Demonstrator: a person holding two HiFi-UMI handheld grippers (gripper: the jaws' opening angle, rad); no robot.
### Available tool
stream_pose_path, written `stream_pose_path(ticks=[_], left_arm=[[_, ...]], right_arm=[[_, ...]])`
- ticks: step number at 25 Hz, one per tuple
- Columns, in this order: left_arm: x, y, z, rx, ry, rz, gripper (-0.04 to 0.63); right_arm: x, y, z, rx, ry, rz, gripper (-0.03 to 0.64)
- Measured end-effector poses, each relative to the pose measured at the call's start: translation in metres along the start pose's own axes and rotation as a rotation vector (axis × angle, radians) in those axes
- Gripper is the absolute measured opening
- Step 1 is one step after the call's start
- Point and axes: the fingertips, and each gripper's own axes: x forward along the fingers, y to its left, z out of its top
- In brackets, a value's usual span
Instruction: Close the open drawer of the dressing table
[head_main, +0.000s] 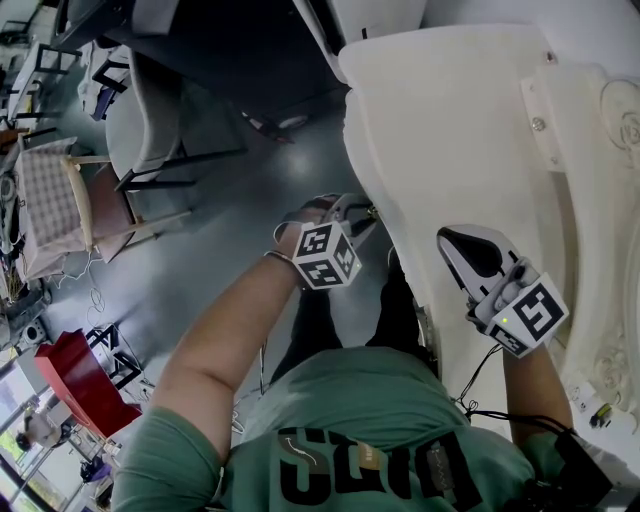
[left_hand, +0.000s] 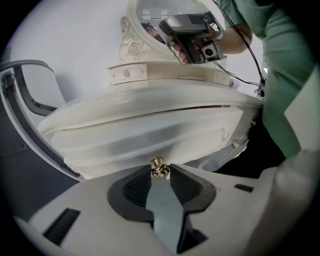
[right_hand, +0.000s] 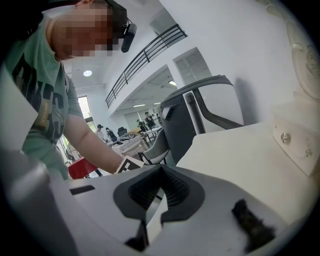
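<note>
Dressing table (head_main: 440, 130), glossy grey floor (head_main: 225, 215)

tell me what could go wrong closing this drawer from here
1. The left gripper has only its very tips on the small brass knob. A hard push may slip off it and strike the drawer front.
2. That knob is the only contact point, so a slanted push could skew the drawer and jam it. Its right corner already looks chipped.
</note>
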Motion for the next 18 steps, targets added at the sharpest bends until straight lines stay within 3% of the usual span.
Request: stream_pose_path(ticks=[18], left_arm=[[0.012, 0.004, 0.016, 0.013, -0.015, -0.018, 0.126]], right_arm=[[-0.007, -0.012, -0.003, 0.02, -0.006, -0.021, 0.011]])
